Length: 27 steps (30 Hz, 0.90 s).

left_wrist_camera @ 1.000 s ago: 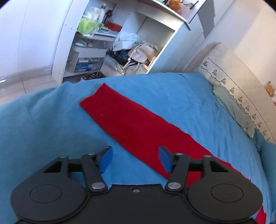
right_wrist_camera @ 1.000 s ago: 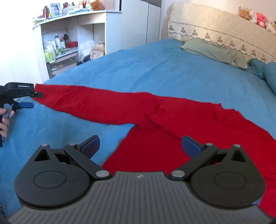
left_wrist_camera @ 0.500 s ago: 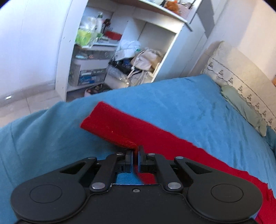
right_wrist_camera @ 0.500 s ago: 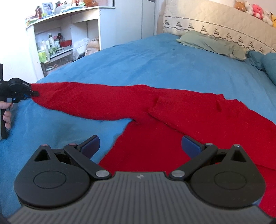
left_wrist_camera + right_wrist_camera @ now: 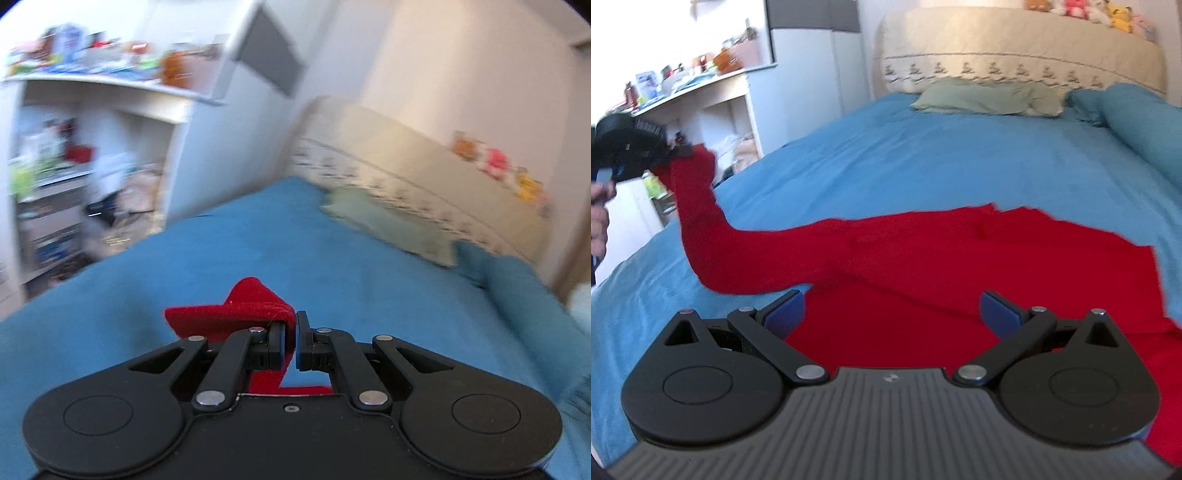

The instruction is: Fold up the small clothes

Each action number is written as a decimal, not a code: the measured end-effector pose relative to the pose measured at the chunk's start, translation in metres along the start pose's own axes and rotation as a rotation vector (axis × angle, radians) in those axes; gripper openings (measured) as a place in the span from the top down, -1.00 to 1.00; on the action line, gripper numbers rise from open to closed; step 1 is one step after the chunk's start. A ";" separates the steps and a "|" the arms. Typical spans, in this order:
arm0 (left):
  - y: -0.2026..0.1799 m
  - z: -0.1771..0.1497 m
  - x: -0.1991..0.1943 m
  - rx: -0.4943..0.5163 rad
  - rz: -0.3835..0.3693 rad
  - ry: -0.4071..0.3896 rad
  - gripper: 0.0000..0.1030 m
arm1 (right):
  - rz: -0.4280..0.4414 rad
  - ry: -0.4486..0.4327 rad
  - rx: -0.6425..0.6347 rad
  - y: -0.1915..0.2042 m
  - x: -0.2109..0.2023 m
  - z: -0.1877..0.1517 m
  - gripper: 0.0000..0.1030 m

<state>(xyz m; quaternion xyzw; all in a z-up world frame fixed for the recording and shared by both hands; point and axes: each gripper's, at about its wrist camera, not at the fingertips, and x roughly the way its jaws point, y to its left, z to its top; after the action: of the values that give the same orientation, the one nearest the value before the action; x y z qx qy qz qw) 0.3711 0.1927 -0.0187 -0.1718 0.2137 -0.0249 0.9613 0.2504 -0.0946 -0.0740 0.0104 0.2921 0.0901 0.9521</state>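
Red knit garment (image 5: 960, 258) on blue bedspread (image 5: 923, 147), sleeve (image 5: 698, 206) raised left into black left gripper (image 5: 679, 149); black right gripper (image 5: 890, 310) over garment; green pillow (image 5: 986, 98) behind.

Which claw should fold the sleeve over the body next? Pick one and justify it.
Left. The left claw is already shut on the red garment's sleeve, lifted off the blue bedspread. The right claw hangs open over the garment's body, holding nothing.

Matt red knit garment (image 5: 923, 258) (fuzzy)
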 end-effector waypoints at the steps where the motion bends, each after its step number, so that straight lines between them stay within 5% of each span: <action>1: -0.019 -0.001 0.003 0.011 -0.030 0.000 0.92 | -0.012 -0.007 0.002 -0.009 -0.005 0.002 -1.00; 7: -0.136 -0.037 0.042 0.049 -0.166 0.062 0.92 | -0.086 -0.052 0.029 -0.079 -0.037 0.004 -1.00; 14: -0.230 -0.124 0.103 0.095 -0.230 0.211 0.92 | -0.154 -0.036 0.102 -0.163 -0.051 -0.014 -1.00; 20: -0.249 -0.191 0.147 0.116 -0.178 0.340 0.92 | -0.183 0.015 0.114 -0.207 -0.047 -0.038 -1.00; 27: -0.252 -0.219 0.153 0.180 -0.154 0.358 0.91 | -0.190 0.048 0.122 -0.229 -0.042 -0.058 -1.00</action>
<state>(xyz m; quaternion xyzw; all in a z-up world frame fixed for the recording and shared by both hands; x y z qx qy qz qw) 0.4244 -0.1327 -0.1800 -0.0937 0.3642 -0.1474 0.9148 0.2219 -0.3290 -0.1154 0.0386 0.3196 -0.0182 0.9466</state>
